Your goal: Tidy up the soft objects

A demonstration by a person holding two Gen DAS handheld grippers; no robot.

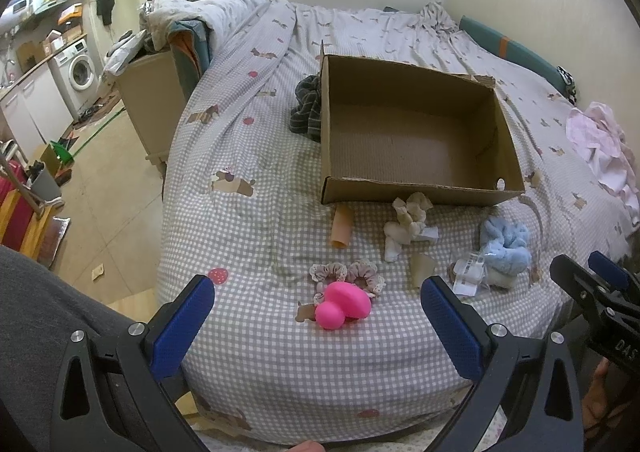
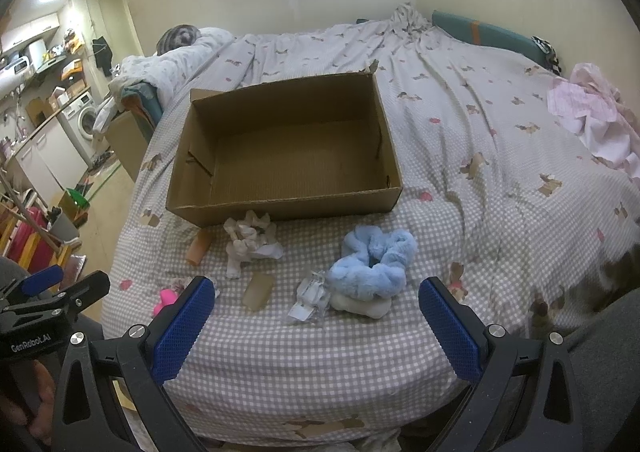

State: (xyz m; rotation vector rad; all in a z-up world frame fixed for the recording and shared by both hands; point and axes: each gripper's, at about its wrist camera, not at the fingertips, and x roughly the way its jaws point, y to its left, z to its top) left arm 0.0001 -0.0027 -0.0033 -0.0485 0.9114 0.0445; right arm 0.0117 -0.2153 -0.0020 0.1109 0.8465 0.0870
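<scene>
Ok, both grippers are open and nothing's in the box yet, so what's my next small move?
Probably lower the right gripper onto the blue scrunchie: it lies right ahead between the open jaws, near the empty cardboard box. The left gripper is similarly lined up on the pink toy.

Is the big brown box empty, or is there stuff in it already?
Empty. The cardboard box shows only its bare brown floor in both views; the soft things lie outside on the bed.

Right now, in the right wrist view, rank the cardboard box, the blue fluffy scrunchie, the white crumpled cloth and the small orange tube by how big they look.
1. cardboard box, by far the largest.
2. blue fluffy scrunchie.
3. white crumpled cloth, somewhat smaller than the scrunchie, though the scrunchie lies nearer the camera, so this is unsure.
4. small orange tube, the smallest.
</scene>
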